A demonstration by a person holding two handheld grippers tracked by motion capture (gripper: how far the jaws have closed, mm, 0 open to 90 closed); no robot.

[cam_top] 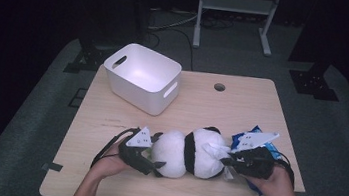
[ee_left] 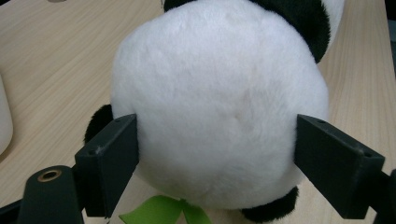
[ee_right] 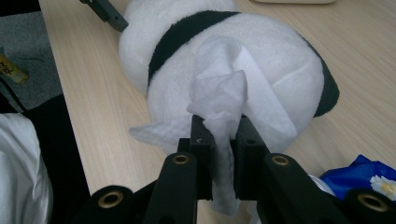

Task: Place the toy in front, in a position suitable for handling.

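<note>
A black-and-white panda plush [cam_top: 191, 153] lies on its side near the front of the wooden table [cam_top: 221, 109]. My left gripper [cam_top: 158, 152] has its jaws pressed against both sides of the round white end of the plush [ee_left: 219, 93], gripping it. A green leaf [ee_left: 159, 210] pokes out under that end. At the other end, my right gripper [cam_top: 227, 161] is shut on a crumpled white wipe [ee_right: 224, 84]. The wipe [cam_top: 217, 151] rests against the plush's white fur [ee_right: 280, 70].
A white plastic bin [cam_top: 138, 91] with handle slots stands at the back left of the table. A blue wipe packet [cam_top: 246, 136] lies under my right hand, near the right edge. A round cable hole [cam_top: 219, 87] sits at the back centre.
</note>
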